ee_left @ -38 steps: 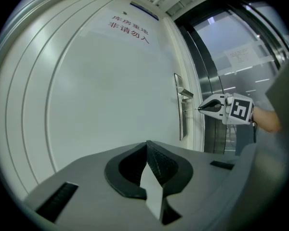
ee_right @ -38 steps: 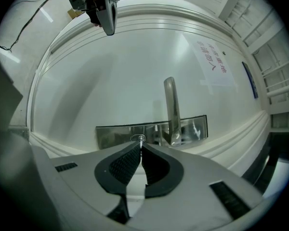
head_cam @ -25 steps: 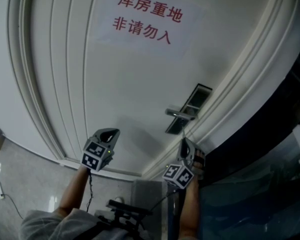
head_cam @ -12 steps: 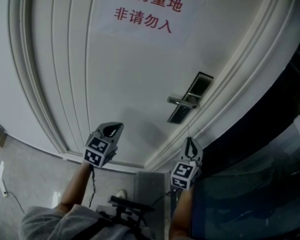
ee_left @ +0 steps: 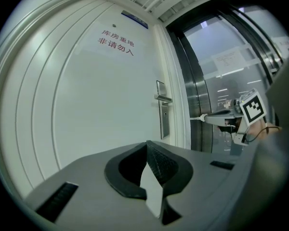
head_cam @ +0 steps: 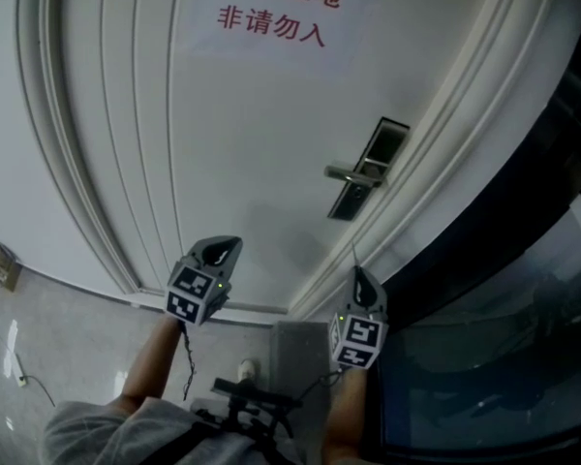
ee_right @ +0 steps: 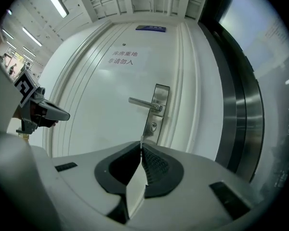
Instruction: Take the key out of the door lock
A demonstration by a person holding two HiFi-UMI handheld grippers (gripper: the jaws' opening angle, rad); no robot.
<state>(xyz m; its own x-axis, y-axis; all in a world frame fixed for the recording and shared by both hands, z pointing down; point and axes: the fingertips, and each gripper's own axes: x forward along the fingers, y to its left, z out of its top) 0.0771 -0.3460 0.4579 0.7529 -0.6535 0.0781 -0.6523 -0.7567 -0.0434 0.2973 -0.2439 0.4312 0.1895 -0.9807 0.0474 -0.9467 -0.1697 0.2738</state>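
A big white door fills most of the view. A paper sign with red letters hangs near its top. A dark glass wall stands to the right of the door. On the door's right side sits a silver lock plate. Its handle sticks out to the left, and a small keyhole sits below the handle. The right gripper is back from the door, with its jaws squeezed tight on the key. Only a thin tip of the key pokes out past the jaws. The key is out of the keyhole and well apart from the lock. The left gripper is off to the left, with its jaws pressed together and nothing between them.
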